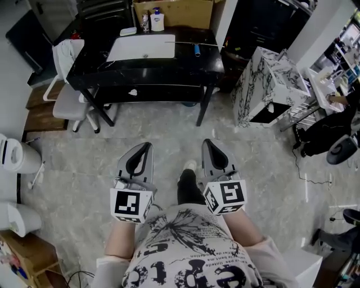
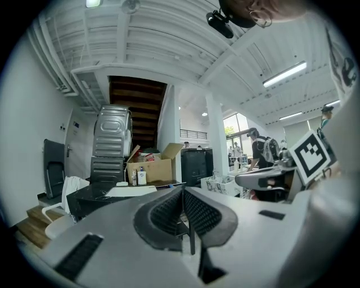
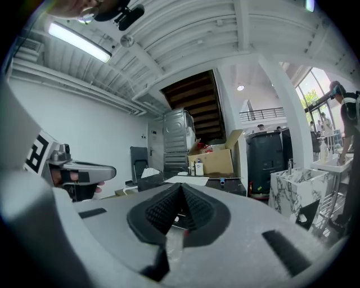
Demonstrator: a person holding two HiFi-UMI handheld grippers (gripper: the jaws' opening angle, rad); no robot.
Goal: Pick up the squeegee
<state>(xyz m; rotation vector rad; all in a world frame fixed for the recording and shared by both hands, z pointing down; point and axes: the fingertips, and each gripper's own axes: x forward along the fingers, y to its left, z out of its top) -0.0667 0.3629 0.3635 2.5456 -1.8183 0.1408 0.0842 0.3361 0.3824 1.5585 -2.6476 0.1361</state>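
Observation:
The squeegee (image 1: pixel 196 48), a thin metal blade with a blue handle, lies on the far right part of the black table (image 1: pixel 169 67), beside a white sheet (image 1: pixel 142 48). It is also small in the right gripper view (image 3: pixel 221 181), past the jaws. Both grippers hover over the floor well short of the table, pointing towards it. My left gripper (image 1: pixel 149 144) (image 2: pixel 183 188) has its jaws closed together with nothing between them. My right gripper (image 1: pixel 206 142) (image 3: pixel 181 184) is shut and empty too.
A cardboard box (image 1: pixel 174 11), a soap bottle (image 1: pixel 157 19) and a small dish stand at the table's back edge. A white chair (image 1: pixel 70 101) is at the table's left, a marble-patterned cabinet (image 1: pixel 264 90) at its right. White bins (image 1: pixel 17 154) stand at the far left.

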